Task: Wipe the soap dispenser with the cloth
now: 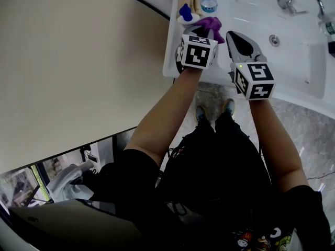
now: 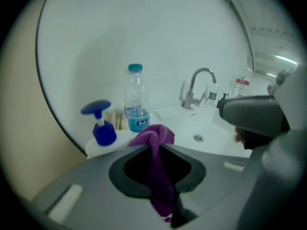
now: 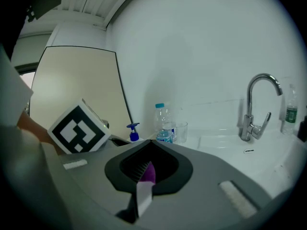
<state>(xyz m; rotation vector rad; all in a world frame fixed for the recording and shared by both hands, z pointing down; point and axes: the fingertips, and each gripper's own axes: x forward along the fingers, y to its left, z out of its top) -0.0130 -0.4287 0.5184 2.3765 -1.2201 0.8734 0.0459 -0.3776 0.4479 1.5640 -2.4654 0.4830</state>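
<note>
White wall and a white desk (image 1: 246, 7) with a sunk basin make the setting, with a beige panel (image 1: 78, 61) to the left. Entry one: our left gripper (image 2: 156, 152), jaws closed tight on the purple cloth (image 2: 156, 135), which bunches above the tips and trails back between them. Entry two: our right gripper (image 3: 149, 147), jaws likewise together, pinching a purple sliver with a white tag. We judge this a corner of the same cloth, though no view shows the join. Entry three: the soap dispenser (image 2: 100, 128), blue, pump head up, long axis vertical. It stands at the desk's left end, ahead and to the left of the left jaws, near the cloth bunch and seemingly just apart from it. Our left gripper is the nearer; the right sits toward the basin side. Further out: a water bottle (image 2: 135, 99), a glass (image 3: 181, 131) and the tap (image 2: 199, 87). We judge wiping not yet begun; a short carry forward and left would bring cloth to bottle.
</note>
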